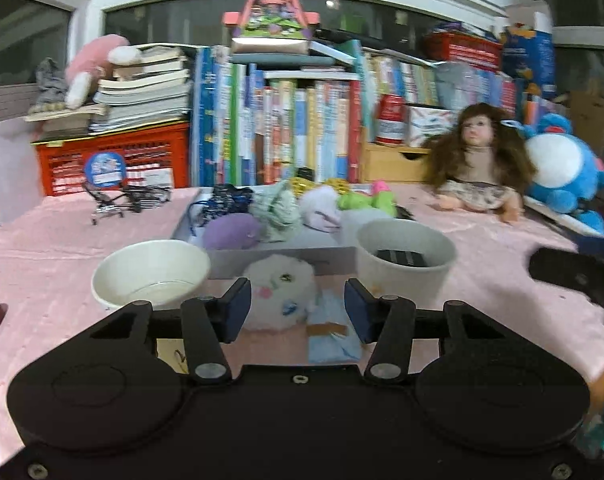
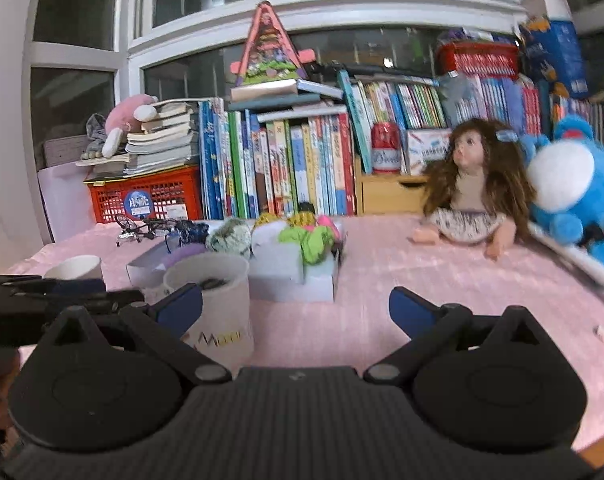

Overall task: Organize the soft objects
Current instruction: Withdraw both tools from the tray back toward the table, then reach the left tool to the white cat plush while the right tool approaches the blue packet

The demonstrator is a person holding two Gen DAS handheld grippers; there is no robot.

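Note:
My left gripper (image 1: 298,306) is open just above the pink tablecloth. A fluffy white plush ball (image 1: 282,294) lies between its fingertips, untouched, beside a light blue cloth (image 1: 331,336). Behind it a shallow white box (image 1: 278,261) holds several soft toys: a purple one (image 1: 230,232), a pale green one (image 1: 280,210), a white one (image 1: 321,208) and a bright green one (image 1: 365,200). My right gripper (image 2: 296,308) is open and empty over bare cloth, right of a white mug (image 2: 218,300). The box (image 2: 290,280) also shows there.
A white paper cup (image 1: 152,276) stands left of the plush ball and a white mug (image 1: 405,260) stands right. A doll (image 1: 477,160) and a blue plush (image 1: 565,168) sit at the back right. Books and a red crate (image 1: 114,160) line the back. The right gripper's body (image 1: 577,276) shows at far right.

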